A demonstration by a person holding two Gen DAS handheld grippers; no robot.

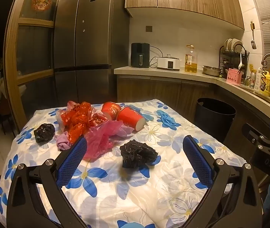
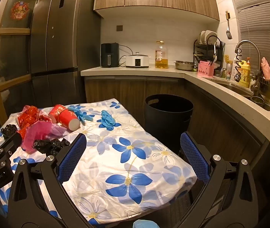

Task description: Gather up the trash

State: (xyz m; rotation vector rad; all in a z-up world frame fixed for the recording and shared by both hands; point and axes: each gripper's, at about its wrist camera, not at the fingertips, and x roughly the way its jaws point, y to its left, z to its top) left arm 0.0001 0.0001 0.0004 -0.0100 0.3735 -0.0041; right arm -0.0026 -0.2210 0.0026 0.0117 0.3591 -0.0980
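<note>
Two handheld grippers hover over the near edge of a table covered in a white cloth with blue flowers. The left gripper has its blue-padded fingers spread wide and holds nothing. Just ahead of it, almost centred between those fingers, lies a crumpled black plastic bag, resting on the cloth and not touched. This is the closest piece of trash, and the left gripper looks much the nearer to it.

The right gripper is also wide open and empty, over bare cloth at the table's right side; from there the black bag lies off to its left.

Further back sit a pink plastic sheet, a second black wad at far left, red crinkled wrappers, two tipped red paper cups and blue gloves. Beyond the table's far right corner stands an open black trash bin on the floor, nearer the right gripper's side.
</note>
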